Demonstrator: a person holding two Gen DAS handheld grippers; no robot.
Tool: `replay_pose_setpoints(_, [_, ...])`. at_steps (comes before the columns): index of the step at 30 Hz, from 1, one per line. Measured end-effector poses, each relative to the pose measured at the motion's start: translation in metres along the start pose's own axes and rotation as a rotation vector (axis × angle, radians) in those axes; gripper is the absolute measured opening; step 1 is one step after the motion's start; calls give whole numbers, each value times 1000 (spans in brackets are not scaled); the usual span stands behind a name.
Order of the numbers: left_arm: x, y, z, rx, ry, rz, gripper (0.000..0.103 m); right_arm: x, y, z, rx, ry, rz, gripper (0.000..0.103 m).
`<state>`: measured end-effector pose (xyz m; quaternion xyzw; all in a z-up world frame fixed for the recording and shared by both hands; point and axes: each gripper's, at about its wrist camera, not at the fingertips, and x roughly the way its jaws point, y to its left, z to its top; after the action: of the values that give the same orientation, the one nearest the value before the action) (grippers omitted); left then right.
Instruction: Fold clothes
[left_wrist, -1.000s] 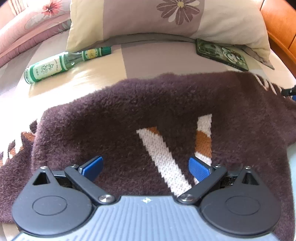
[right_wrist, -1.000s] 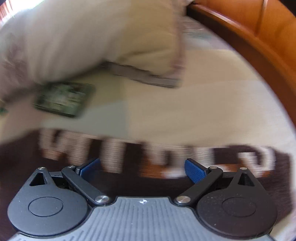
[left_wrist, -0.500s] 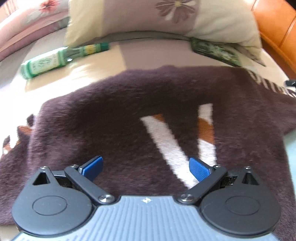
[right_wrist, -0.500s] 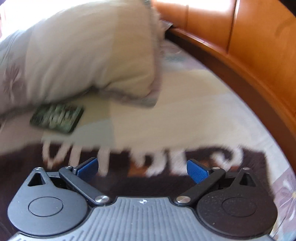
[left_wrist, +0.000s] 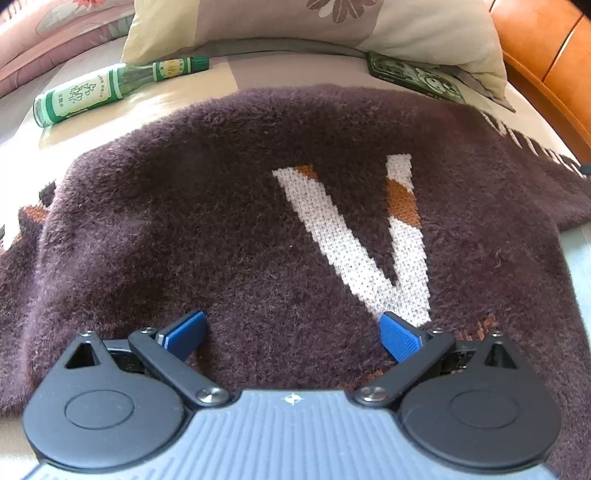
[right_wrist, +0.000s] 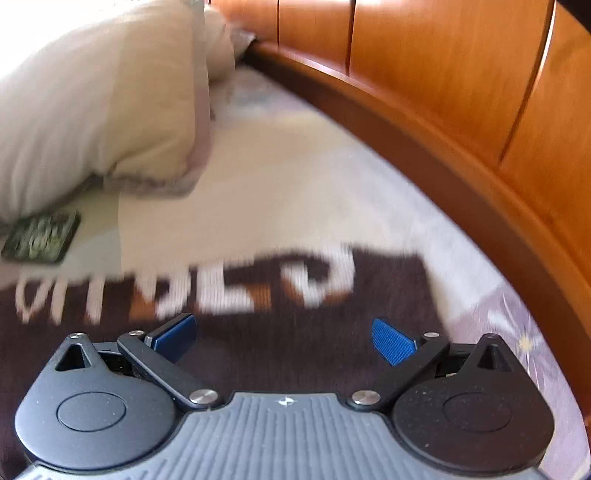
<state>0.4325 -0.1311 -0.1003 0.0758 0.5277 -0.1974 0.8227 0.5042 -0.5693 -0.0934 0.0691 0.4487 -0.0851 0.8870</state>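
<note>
Over the last second the right gripper (right_wrist: 283, 339) swung toward 2 o'clock, the sleeve end (right_wrist: 388, 273) entering view; blur suggests motion. The left gripper (left_wrist: 293, 334) eased closer over the sweater (left_wrist: 221, 221), which lay flat on the bed (right_wrist: 295, 184). Both had fingers spread, gripping nothing. Likely reaching for the sleeve; no fold visible.

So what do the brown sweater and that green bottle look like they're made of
Brown sweater: fuzzy knitted yarn, likely wool or acrylic; the pile is hairy and the white V shows stitches. Green bottle: probably clear green glass with paper labels; the neck looks see-through and glossy.
</note>
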Motion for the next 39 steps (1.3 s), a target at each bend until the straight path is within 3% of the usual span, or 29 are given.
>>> replay_pose_setpoints(3, [-1,-1,0,-21,7,8,101,20,-3,7,-20,20,-1,103])
replay_pose_setpoints(5, [-2,0,0,-36,16,10,101,35,-17,0,-31,81,-56,103])
replay_pose_setpoints(10, [-7,-5,3,-25,13,44,99,11,-49,-6,125,72,-80,103])
replay_pose_setpoints(12, [-12,-13,6,-10,-16,66,98,-6,-27,-4,68,46,-1,103])
replay_pose_setpoints(21, [-24,-43,19,37,-139,91,98,-41,188,-37,-428,-29,454,103])
replay_pose_setpoints(26, [-19,-42,-11,-27,-109,59,99,-57,252,-94,-771,-26,556,103])
replay_pose_setpoints(29, [-18,-36,-37,-106,-81,22,100,-58,243,-121,-883,-40,514,103])
replay_pose_setpoints(32, [-27,-38,-54,-118,-54,1,100,-54,230,-117,-838,-3,525,103])
replay_pose_setpoints(35, [-36,-32,-52,-110,-26,-47,100,-55,239,-114,-838,30,484,103])
replay_pose_setpoints(39, [-44,-9,-31,-135,-102,-68,99,-55,259,-114,-808,61,395,103])
